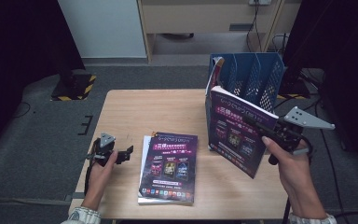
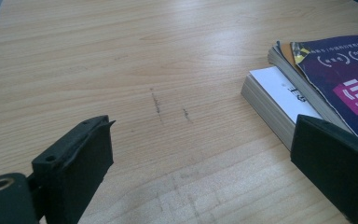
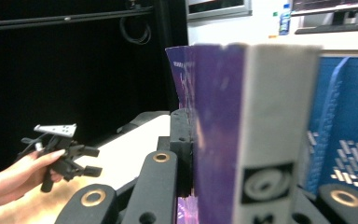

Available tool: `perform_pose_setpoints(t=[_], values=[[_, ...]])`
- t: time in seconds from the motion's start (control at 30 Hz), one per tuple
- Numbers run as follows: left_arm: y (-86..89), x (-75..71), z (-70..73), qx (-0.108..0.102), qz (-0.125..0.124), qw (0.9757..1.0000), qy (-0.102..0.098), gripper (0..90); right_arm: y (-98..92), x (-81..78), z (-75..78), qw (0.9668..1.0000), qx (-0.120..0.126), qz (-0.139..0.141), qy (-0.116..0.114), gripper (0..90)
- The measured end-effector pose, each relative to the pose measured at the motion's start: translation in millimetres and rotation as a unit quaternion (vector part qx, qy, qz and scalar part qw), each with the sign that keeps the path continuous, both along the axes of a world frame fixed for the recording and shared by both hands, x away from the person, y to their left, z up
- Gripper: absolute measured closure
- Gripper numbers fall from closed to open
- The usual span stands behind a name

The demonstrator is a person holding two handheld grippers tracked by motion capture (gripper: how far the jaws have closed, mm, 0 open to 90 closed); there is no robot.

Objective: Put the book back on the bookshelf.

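Your left gripper [image 1: 129, 152] sits low over the pale wooden table [image 1: 135, 107] near its 9 o'clock edge, jaws spread wide with bare tabletop between them and nothing held; in the left gripper view the two black pads [image 2: 81, 154] frame empty wood grain. Just beside it, toward 3 o'clock, lies a small stack: a purple-covered paperback book lying flat [image 1: 170, 167] on top of a white-covered book [image 1: 144, 154] whose edge pokes out at the stack's 9 o'clock side. The stack rests near the table's 6 o'clock edge, apart from your left gripper. Moving on toward 3 o'clock, a second purple-covered paperback book with a white spine [image 1: 235, 135] is held off the table, upright and tilted, its cover facing you. Your right gripper [image 1: 261, 128] is clamped on this book at its 3 o'clock edge, jaws narrow, with pads pressing both faces; the right gripper view shows the white spine [image 3: 272, 135] rising between the jaws. Behind the held book, at the table's 1 o'clock corner, stands a blue plastic slotted file rack [image 1: 256, 77], close to the book; whether they touch you cannot tell.
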State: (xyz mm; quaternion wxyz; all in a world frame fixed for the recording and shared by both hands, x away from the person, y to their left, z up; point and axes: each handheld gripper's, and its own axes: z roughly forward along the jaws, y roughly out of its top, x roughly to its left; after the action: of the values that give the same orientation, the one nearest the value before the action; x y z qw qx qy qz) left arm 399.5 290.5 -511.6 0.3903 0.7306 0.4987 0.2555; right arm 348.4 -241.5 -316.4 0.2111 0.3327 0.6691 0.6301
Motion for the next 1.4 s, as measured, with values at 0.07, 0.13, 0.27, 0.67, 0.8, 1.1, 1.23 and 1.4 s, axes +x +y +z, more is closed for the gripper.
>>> perform_pose_setpoints(t=[0.07, 0.13, 0.27, 0.67, 0.8, 1.1, 1.23, 1.4], values=[[-0.1, 0.0, -0.1, -0.001, 0.001, 1.0000, -0.001, 5.2, -3.7, 0.8, 2.9, 1.0000, 0.001, -0.006, 0.000, 82.3], [0.2, 0.0, -0.2, -0.002, 0.002, 1.0000, -0.001, 5.2, -6.9, 1.5, 5.9, 0.9999, 0.002, -0.010, -0.002, 82.3], [0.4, 0.0, -0.2, 0.001, 0.000, 1.0000, 0.000, 5.2, -12.4, 3.3, 11.8, 0.9998, 0.000, -0.019, -0.001, 82.3], [2.4, 0.3, -0.5, -0.005, 0.003, 1.0000, 0.001, 5.2, -27.5, 16.5, 20.3, 0.9986, 0.002, -0.052, 0.003, 82.3], [1.8, 0.2, -0.6, -0.004, 0.002, 1.0000, 0.002, 5.2, -30.5, 20.4, 23.6, 0.9982, 0.001, -0.061, 0.002, 82.3], [2.0, 0.5, -0.8, -0.004, 0.001, 1.0000, 0.002, 5.2, -35.6, 34.0, 26.7, 0.9954, -0.003, -0.096, 0.001, 82.3], [2.0, 0.3, -0.6, -0.005, 0.002, 1.0000, 0.002, 5.2, -34.8, 41.4, 27.5, 0.9937, -0.009, -0.112, -0.002, 82.3], [2.4, 0.5, -0.9, -0.005, 0.002, 1.0000, 0.003, 5.2, -36.1, 49.0, 27.5, 0.9914, -0.012, -0.131, -0.004, 82.3]])
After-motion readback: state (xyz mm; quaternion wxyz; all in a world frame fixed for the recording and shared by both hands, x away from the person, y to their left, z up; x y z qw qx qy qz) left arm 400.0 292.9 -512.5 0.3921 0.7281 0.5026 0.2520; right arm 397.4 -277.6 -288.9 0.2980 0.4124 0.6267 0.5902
